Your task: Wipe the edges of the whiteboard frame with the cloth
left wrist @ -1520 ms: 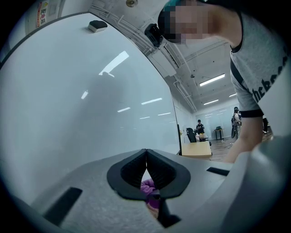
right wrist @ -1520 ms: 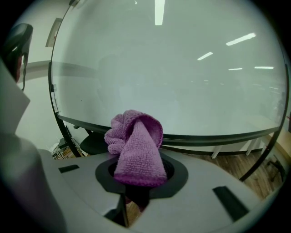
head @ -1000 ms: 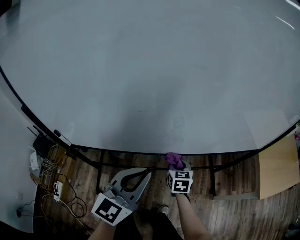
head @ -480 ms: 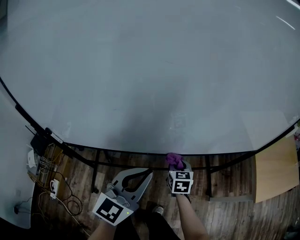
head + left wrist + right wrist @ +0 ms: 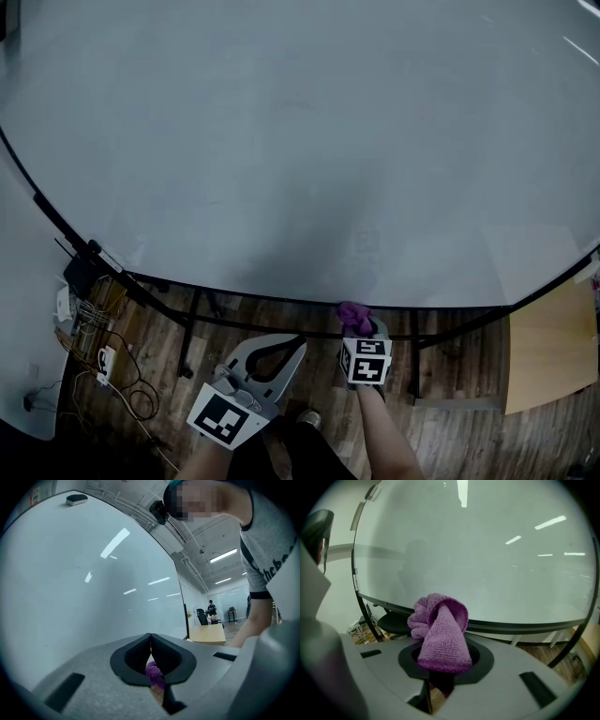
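R tongs (image 5: 357,328) clenched on purple terry cloth (image 5: 440,634), bunched into a rounded fold, at the thin black frame (image 5: 253,298) on the bottom edge of the glossy whiteboard (image 5: 300,141); contact unclear. L tongs (image 5: 300,341) closed, tips together, nothing betw. them, beside R, above plank-wood floor (image 5: 450,422).

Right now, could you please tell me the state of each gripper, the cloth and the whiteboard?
Left gripper: shut, empty, held off the board.
Right gripper: shut on the cloth.
Cloth: bunched, sticking up out of the jaws, by the bottom frame; contact unclear.
Whiteboard: upright, no writing visible.
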